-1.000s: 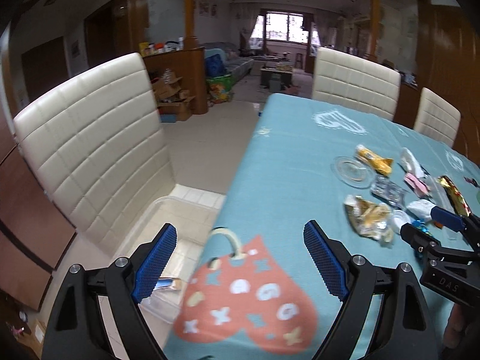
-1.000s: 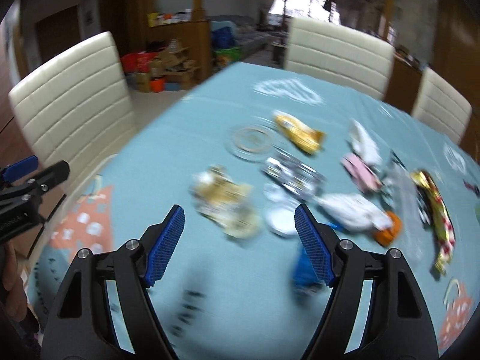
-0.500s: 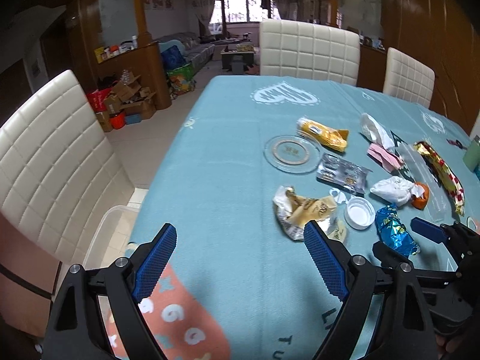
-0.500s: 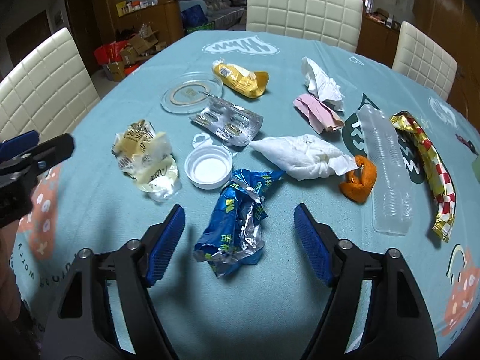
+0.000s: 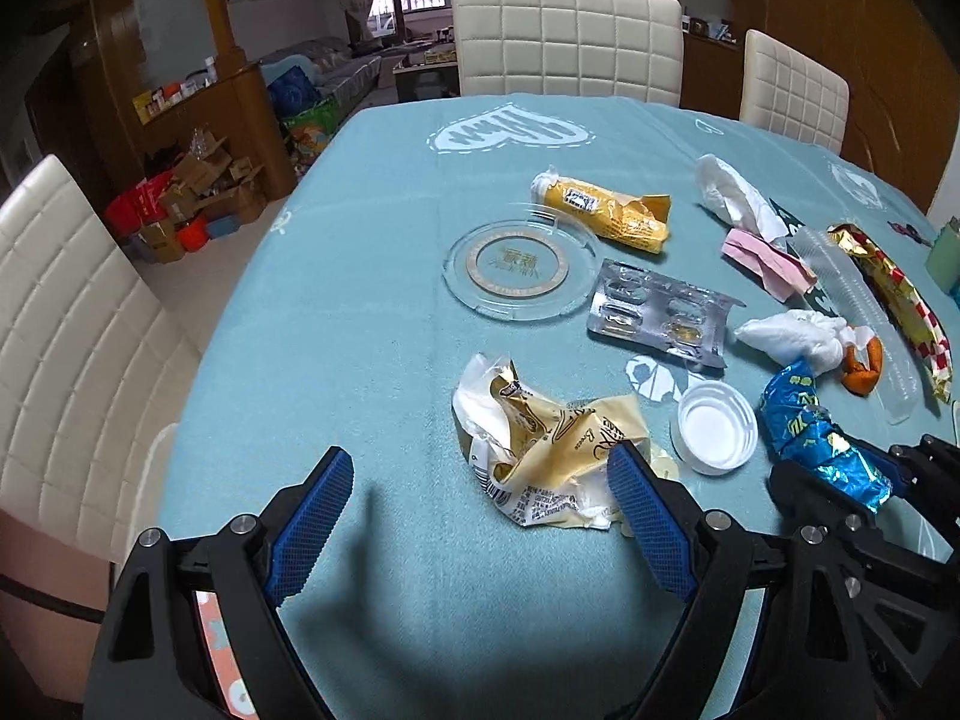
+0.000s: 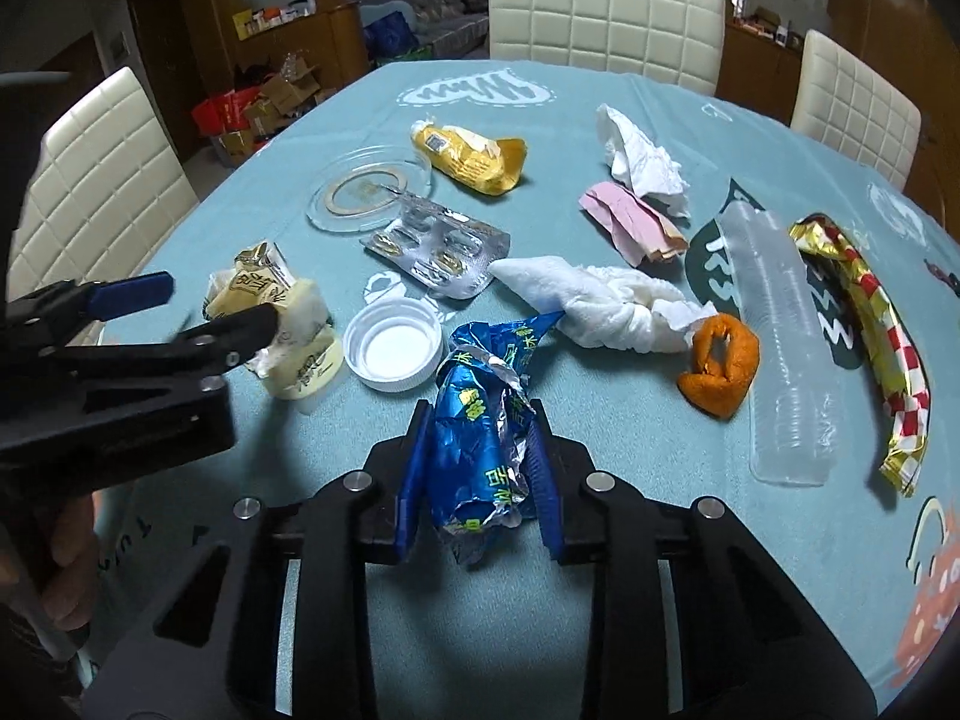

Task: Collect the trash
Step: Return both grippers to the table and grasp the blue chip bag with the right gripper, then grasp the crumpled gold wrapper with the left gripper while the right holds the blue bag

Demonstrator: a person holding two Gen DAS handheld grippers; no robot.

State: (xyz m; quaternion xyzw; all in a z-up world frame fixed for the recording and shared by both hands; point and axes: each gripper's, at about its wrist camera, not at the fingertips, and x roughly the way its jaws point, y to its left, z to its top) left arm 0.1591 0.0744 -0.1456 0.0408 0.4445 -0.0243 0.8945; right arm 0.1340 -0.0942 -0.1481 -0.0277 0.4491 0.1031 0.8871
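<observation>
the bench [image 5: 372,324], under a teal cloth, carries the trash scattered across it, with cream chairs [image 5: 564,42] around it. my left tongs [image 5: 474,516] hang wide apart over the near edge, the right pad just beside a crumpled yellow wrapper [image 5: 540,438]. my right tongs [image 6: 480,456] are clamped on a blue foil wrapper [image 6: 480,420], which sits low by the cloth between the pads. just beyond it lies a white cap [image 6: 396,354], then a pill pack [image 6: 438,249] and a clear lid [image 6: 366,189]. a wadded tissue [image 6: 606,303] and orange peel [image 6: 717,369] lie to the right.
</observation>
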